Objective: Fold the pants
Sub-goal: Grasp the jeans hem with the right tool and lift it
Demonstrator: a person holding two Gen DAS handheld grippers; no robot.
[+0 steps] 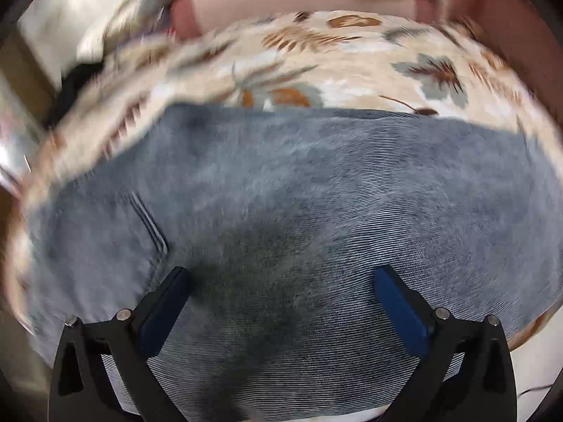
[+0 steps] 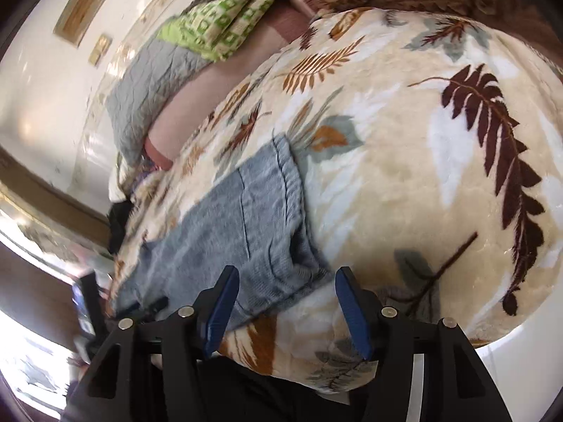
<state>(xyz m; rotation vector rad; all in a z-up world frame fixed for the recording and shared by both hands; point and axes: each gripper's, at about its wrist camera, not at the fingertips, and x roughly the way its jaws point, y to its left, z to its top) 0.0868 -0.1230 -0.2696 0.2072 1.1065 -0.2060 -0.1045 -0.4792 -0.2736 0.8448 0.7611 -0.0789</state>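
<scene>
Blue-grey denim pants (image 1: 281,183) lie flat on a cream blanket with a leaf print (image 1: 352,52), filling most of the left wrist view; a pocket seam shows at the left. My left gripper (image 1: 281,270) hovers over the denim with its blue pads wide apart and nothing pinched, so it is open. In the right wrist view the pants (image 2: 246,218) stretch away to the upper middle, waistband at the far end. My right gripper (image 2: 286,270) stands open over the near corner of the denim and the blanket (image 2: 404,140); its pads touch nothing.
A green-patterned cover (image 2: 228,17) and a grey quilt (image 2: 151,81) lie at the far side of the bed, beside a pink sheet (image 1: 281,0). The blanket's near edge drops to a white floor (image 2: 510,351). Dark items sit at the bed's left edge (image 2: 118,225).
</scene>
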